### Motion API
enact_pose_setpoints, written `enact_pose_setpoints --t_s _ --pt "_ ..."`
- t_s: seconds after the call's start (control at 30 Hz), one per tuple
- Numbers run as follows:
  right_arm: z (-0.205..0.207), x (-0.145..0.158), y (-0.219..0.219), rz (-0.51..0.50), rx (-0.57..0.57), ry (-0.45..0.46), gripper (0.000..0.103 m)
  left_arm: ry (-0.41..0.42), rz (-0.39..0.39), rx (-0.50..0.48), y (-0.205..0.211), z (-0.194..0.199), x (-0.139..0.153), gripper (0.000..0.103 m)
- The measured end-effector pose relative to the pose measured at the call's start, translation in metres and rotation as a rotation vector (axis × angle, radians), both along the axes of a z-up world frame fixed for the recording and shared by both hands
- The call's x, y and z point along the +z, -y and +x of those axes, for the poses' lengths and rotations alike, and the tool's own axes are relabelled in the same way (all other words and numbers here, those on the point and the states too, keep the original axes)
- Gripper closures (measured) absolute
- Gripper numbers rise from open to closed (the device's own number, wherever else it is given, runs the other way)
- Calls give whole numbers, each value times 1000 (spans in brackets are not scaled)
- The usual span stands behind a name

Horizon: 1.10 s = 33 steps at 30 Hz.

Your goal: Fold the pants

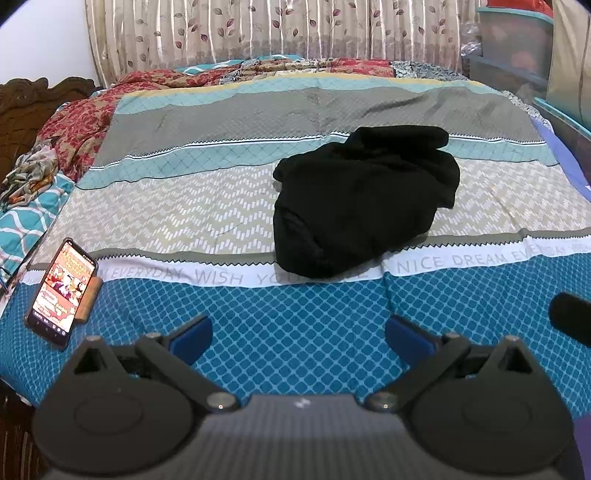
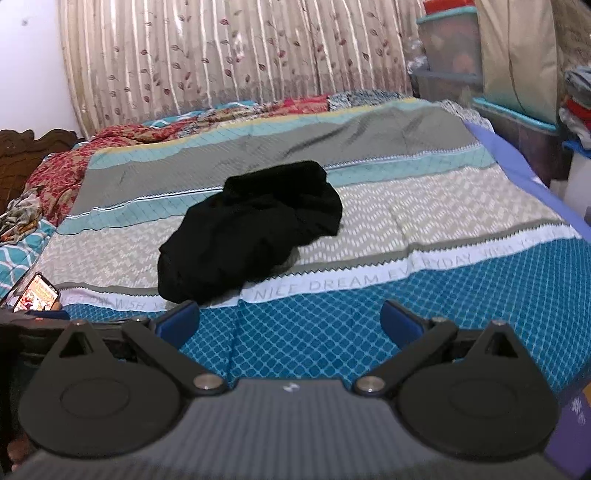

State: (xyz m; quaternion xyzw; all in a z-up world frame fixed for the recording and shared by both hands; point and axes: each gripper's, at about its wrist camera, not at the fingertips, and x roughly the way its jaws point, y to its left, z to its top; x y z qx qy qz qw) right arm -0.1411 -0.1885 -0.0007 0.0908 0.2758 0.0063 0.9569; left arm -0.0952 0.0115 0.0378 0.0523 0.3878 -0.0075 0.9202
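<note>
Black pants lie in a crumpled heap on the patterned bedspread, near the bed's middle. They also show in the right wrist view, left of centre. My left gripper is open and empty, hovering over the blue diamond band at the bed's near edge, short of the pants. My right gripper is open and empty, also over the blue band, just in front of and right of the heap. Neither touches the pants.
A lit phone leans on a stand at the bed's near left; it also shows in the right wrist view. A rumpled red quilt lies at far left. Plastic storage bins stand at right. A curtain hangs behind.
</note>
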Motion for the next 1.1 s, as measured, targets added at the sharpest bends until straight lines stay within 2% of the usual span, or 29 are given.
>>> enact_pose_setpoints --t_s 0.23,0.53,1.1 --pt "-2 -2 1 7 -19 -24 0 39 4 -27 6 -6 5 0" --pt "-3 -4 4 18 -26 -57 0 12 -28 -48 8 -8 3 0" --pt "0 -8 4 18 -21 -97 0 -13 -21 -48 8 -7 -5 0"
